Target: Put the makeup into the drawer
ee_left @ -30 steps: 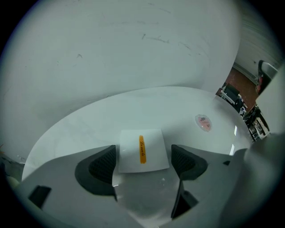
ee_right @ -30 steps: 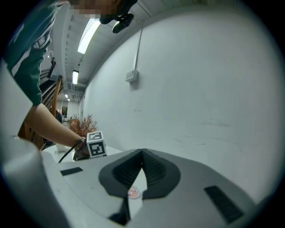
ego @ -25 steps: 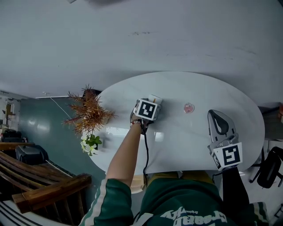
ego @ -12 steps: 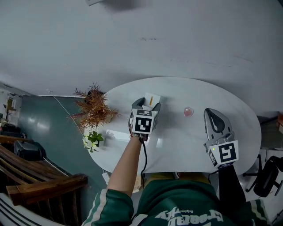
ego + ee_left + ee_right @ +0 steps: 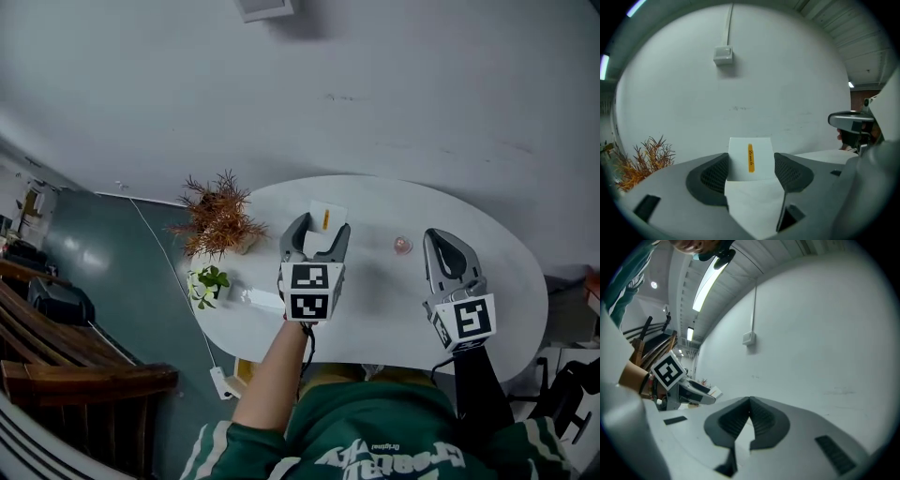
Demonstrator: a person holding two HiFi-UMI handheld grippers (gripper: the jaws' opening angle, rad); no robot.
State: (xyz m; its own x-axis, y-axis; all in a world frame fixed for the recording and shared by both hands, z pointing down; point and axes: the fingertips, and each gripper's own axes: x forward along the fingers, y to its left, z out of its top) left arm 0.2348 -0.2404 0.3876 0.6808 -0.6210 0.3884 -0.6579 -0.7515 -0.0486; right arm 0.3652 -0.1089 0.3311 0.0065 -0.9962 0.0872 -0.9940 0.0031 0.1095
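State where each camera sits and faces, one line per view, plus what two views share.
Head view: on the person's head, looking steeply down at the oval table; shows a forearm, green sleeve, left tool and right tool.
Left gripper view: on the left tool, facing the wall across the table; its jaws clamp a white box.
Right gripper view: on the right tool, facing the wall; its jaws are closed, empty.
Shared: right gripper view and head view both show the left tool holding the box.

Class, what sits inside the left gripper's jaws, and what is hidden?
A white box with an orange label, clamped by the left gripper. Its contents and pad-covered sides cannot be seen.
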